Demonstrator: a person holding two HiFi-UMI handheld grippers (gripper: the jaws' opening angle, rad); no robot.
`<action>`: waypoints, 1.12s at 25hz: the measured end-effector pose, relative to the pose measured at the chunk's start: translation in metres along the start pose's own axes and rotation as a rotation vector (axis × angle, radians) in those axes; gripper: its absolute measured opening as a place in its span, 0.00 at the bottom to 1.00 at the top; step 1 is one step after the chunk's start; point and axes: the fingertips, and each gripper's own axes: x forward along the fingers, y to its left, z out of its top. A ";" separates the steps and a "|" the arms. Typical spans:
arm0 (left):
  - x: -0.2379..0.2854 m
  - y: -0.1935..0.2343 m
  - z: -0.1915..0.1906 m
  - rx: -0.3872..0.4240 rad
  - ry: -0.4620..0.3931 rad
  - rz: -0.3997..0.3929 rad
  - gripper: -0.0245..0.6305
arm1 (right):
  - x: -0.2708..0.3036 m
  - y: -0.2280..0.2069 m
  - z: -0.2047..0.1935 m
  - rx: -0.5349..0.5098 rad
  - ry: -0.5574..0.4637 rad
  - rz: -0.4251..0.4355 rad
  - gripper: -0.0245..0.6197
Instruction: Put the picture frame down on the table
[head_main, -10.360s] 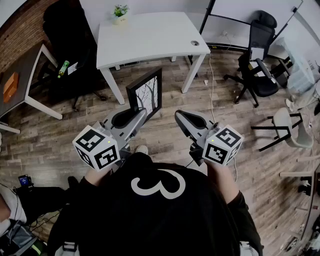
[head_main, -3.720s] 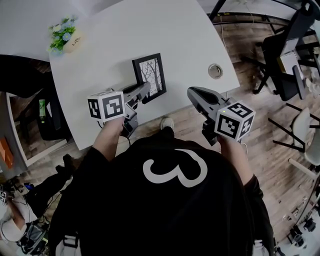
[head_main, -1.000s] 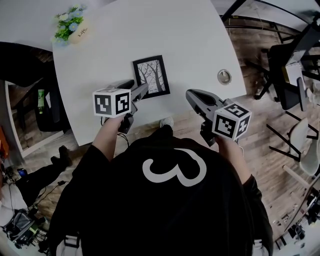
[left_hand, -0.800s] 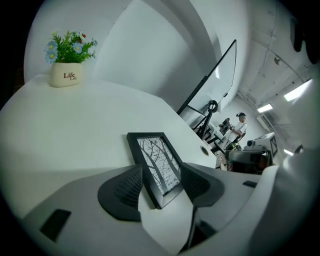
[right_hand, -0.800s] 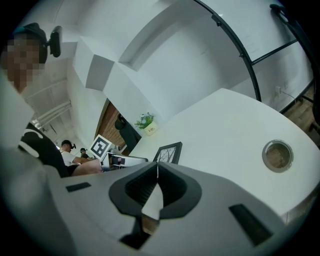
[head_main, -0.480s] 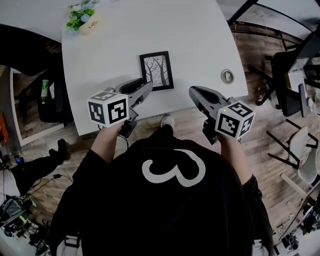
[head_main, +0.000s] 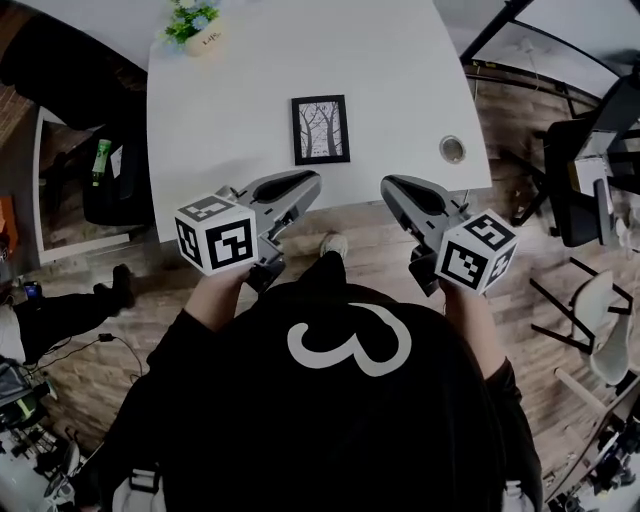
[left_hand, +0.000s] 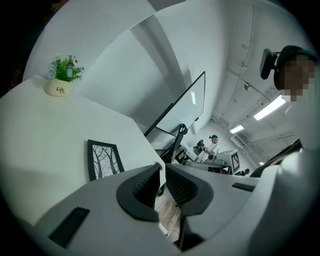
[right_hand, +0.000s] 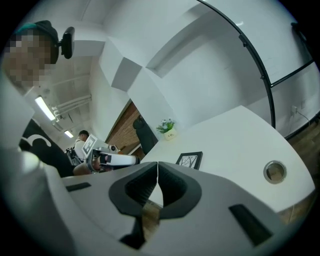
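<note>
- The left gripper (left_hand: 161, 169) has its jaws a narrow slit apart with nothing between them; only the table edge and floor show through the gap.
- In the head view this left gripper (head_main: 306, 184) hangs at the near edge of the white table (head_main: 240, 100), nose pointing toward the far side.
- The picture frame (head_main: 321, 129) lies flat on the table face up, touching neither gripper. It sits just ahead of the left jaws and a little to their right.
- Its long axis runs away from the person, roughly in line with the left gripper's nose, so the short bottom edge faces the jaws.
- The right gripper (right_hand: 158, 169) is clenched, its tips meeting on nothing. From there the frame (right_hand: 189, 160) lies ahead and to the left, farther off than from the left one.
- A round cable hole (head_main: 452, 149) sits in the table right of the frame, ahead of the right gripper (head_main: 390, 186).
- Judging by this, the frame is already set down; any further touch would fall to the left gripper.
</note>
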 end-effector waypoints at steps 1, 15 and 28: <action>-0.003 -0.009 -0.001 -0.011 -0.011 -0.012 0.11 | -0.004 0.007 0.000 -0.009 -0.004 0.016 0.08; -0.047 -0.118 -0.025 0.161 -0.109 -0.066 0.06 | -0.065 0.091 -0.009 -0.101 -0.068 0.183 0.07; -0.073 -0.181 -0.054 0.302 -0.154 -0.049 0.06 | -0.121 0.139 -0.013 -0.167 -0.149 0.227 0.07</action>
